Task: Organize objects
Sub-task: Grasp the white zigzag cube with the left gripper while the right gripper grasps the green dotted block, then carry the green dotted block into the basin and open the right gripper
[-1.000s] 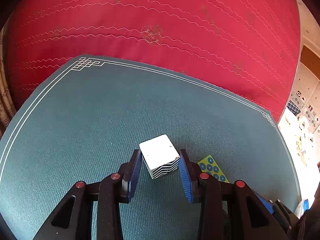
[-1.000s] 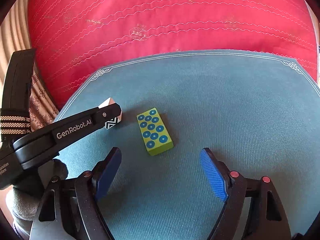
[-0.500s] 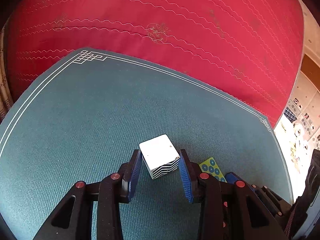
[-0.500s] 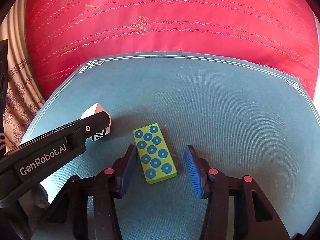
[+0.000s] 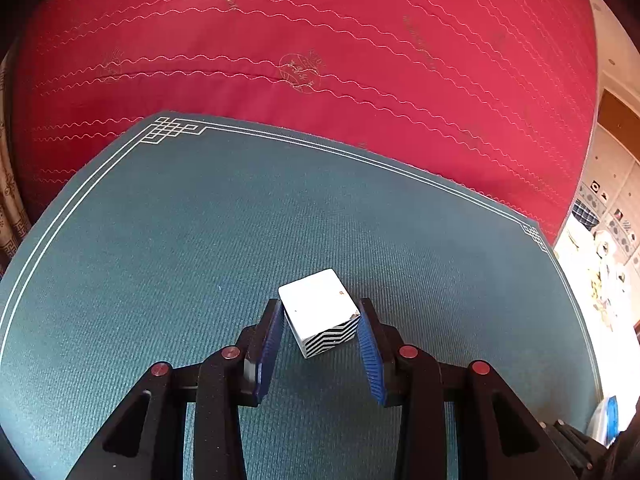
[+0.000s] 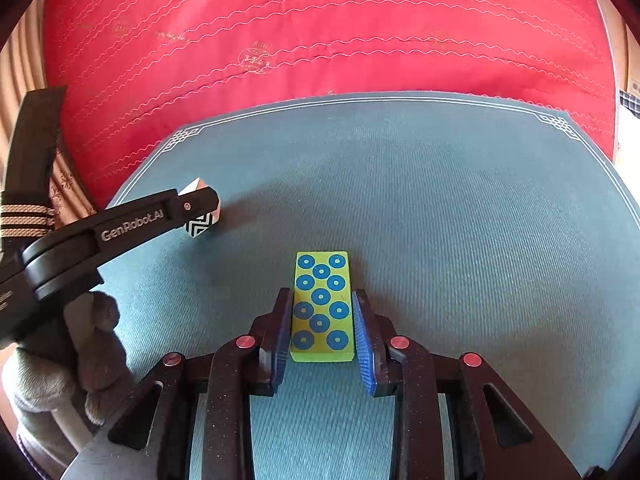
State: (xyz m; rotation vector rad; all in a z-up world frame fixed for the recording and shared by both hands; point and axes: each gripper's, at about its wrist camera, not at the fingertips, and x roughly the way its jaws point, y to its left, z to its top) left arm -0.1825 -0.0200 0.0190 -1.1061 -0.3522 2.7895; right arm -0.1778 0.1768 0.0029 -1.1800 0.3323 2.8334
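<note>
Right wrist view shows the right gripper [image 6: 322, 328] pinching the stiff, light-looking green block [image 6: 322, 308] by its long sides on the teal mat [image 6: 480, 240], while the left gripper [image 5: 320, 326] clamps the white cube [image 5: 320, 310].

A white cube [image 5: 318, 307] with black zigzag stripes on its side faces sits on the teal mat [image 5: 160, 240], turned corner-on, its plain white top face up. To its right lies a lime-green rectangular block [image 6: 322, 306] — flat on the same mat, long axis running away from the camera, its top covered with blue ringed dots.
</note>
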